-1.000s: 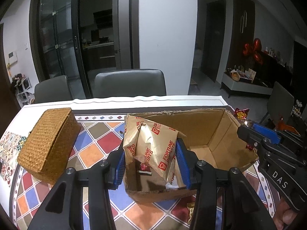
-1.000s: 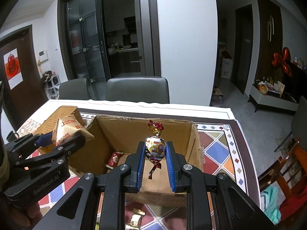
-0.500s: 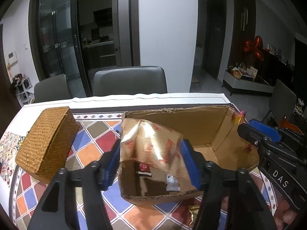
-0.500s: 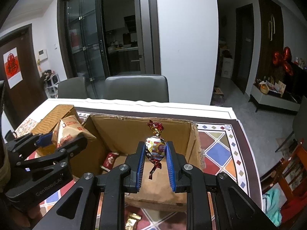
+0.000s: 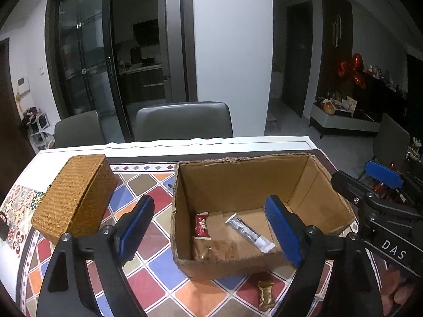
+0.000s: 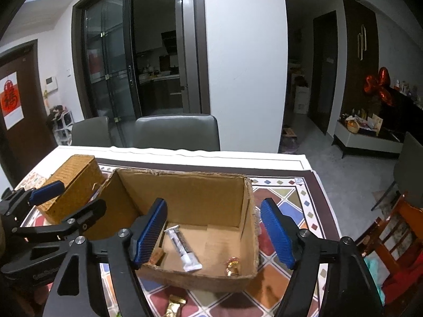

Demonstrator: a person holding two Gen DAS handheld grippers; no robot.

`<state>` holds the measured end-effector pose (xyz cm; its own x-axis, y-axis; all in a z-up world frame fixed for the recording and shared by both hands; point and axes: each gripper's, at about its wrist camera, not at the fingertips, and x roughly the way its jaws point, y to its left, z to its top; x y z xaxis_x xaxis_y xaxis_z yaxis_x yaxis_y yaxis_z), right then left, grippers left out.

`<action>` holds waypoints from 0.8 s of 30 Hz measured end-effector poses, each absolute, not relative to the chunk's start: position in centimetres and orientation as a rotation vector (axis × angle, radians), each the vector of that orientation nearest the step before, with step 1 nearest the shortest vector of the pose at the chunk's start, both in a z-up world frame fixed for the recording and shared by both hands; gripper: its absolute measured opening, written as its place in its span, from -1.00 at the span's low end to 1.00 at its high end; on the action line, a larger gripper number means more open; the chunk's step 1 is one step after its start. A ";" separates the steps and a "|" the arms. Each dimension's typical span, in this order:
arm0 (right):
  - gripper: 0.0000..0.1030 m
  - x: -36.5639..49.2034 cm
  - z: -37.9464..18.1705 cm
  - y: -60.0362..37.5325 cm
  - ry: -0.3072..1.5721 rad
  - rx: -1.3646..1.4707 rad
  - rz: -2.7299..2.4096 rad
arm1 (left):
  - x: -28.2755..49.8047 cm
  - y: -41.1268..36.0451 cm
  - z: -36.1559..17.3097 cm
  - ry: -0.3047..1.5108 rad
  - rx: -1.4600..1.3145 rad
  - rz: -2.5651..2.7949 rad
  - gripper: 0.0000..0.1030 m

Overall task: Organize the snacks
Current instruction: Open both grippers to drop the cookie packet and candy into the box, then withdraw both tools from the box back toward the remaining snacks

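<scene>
An open cardboard box (image 5: pixel 238 174) stands on the tiled tablecloth. My left gripper (image 5: pixel 210 228) hangs over its near left part, jaws opening, nothing between them. Under it, by the near wall, lies the tan biscuit bag (image 5: pixel 216 247), blurred, beside a red packet (image 5: pixel 202 225) and a silver packet (image 5: pixel 248 233). My right gripper (image 6: pixel 214 233) hangs over the right half of the box (image 6: pixel 185 192), jaws opening and empty. The foil-wrapped candy (image 6: pixel 232 265) lies on the box floor near the front right corner.
A lidded wicker box (image 5: pixel 76 195) sits left of the cardboard box. A gold-wrapped sweet (image 5: pixel 265 294) lies on the cloth in front of it. Two grey chairs (image 5: pixel 182 120) stand behind the table's far edge. To the right, the table (image 6: pixel 309 185) ends at open floor.
Both grippers have opened. The biscuit bag dropped out of the left one into the box, and the candy fell from the right one onto the box floor. Neither hand has moved much.
</scene>
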<state>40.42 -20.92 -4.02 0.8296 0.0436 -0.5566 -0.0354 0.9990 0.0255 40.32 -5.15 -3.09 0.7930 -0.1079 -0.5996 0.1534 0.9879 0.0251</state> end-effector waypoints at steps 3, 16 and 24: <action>0.44 39.7 -3.4 -20.9 0.581 0.011 0.040 | 39.6 -5.1 -2.5 0.636 0.069 -0.140 0.67; 0.44 36.0 -0.7 -21.1 0.538 -0.002 0.027 | 35.8 -5.0 -0.5 0.607 0.050 -0.147 0.70; 0.44 33.3 0.1 -21.5 0.529 -0.002 0.012 | 33.2 -5.1 0.4 0.592 0.042 -0.151 0.71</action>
<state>33.34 -21.53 0.09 0.8635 0.0111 -0.5043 -0.0123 0.9999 0.0009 33.22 -5.13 0.39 0.8194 -0.1294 -0.5584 0.1537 0.9881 -0.0035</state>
